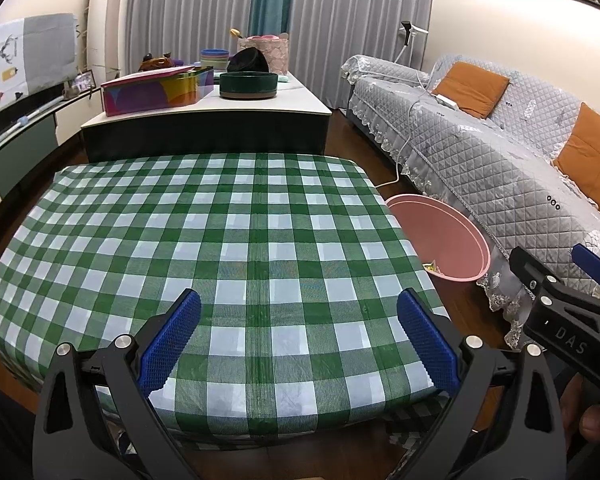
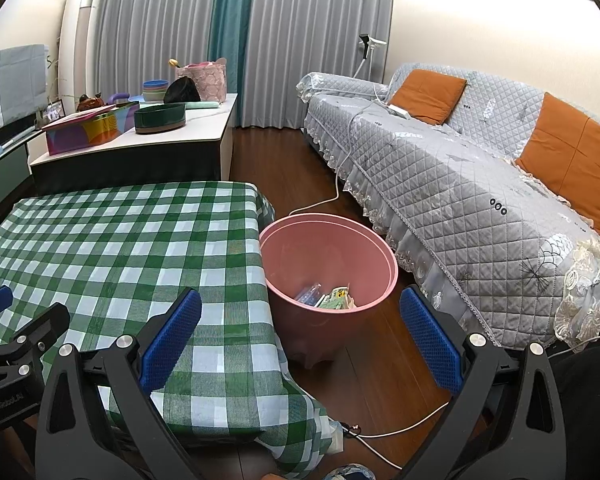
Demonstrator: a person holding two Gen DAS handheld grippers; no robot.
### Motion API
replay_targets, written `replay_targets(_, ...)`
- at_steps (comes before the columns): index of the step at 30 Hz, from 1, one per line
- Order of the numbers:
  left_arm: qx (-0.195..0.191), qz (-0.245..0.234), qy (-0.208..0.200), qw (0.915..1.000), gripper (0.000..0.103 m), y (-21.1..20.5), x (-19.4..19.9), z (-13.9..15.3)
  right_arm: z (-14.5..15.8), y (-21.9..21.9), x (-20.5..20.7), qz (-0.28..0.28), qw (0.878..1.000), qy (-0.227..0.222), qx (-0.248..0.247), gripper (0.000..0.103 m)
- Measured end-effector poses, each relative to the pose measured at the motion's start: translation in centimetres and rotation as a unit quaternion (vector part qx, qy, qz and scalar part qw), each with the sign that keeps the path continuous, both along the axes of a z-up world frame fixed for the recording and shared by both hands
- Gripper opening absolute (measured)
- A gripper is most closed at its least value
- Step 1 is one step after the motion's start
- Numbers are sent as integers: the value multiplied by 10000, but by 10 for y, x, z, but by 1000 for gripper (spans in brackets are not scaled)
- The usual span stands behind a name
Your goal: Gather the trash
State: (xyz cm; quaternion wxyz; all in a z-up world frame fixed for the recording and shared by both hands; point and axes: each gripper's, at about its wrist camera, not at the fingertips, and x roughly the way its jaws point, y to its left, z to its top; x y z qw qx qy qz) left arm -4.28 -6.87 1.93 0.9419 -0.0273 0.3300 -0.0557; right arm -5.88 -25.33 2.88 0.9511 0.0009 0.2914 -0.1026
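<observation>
While both grippers hang with jaws spread wide and empty, the left gripper (image 1: 298, 338) sits over the near edge of the green-checked bench (image 1: 227, 240) and the right gripper (image 2: 300, 340) over its right-hand corner. A pink bin (image 2: 328, 264) stands on the wood floor (image 2: 384, 364), squeezed between bench and quilted sofa (image 2: 460, 184). Trash (image 2: 332, 298) lies inside; a white cable (image 2: 400, 428) trails nearby.

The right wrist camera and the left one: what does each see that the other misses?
Only the right wrist view looks down into the pink bin, showing wrappers at the bottom, and a white cable on the floor. Only the left shows nearly the whole checked tablecloth. Both share the bin, cloth, sofa and open, empty left gripper and right gripper.
</observation>
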Motion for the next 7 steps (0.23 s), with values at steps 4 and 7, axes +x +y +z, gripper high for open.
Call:
replay_targets(4,52,24,23,10000,95,1,2,-1,-1,0,-1,3,10000,11,6,98)
replay_targets(7,47,23,43,10000,95,0,1,-2,-1,0,0,1,10000,9,3,98)
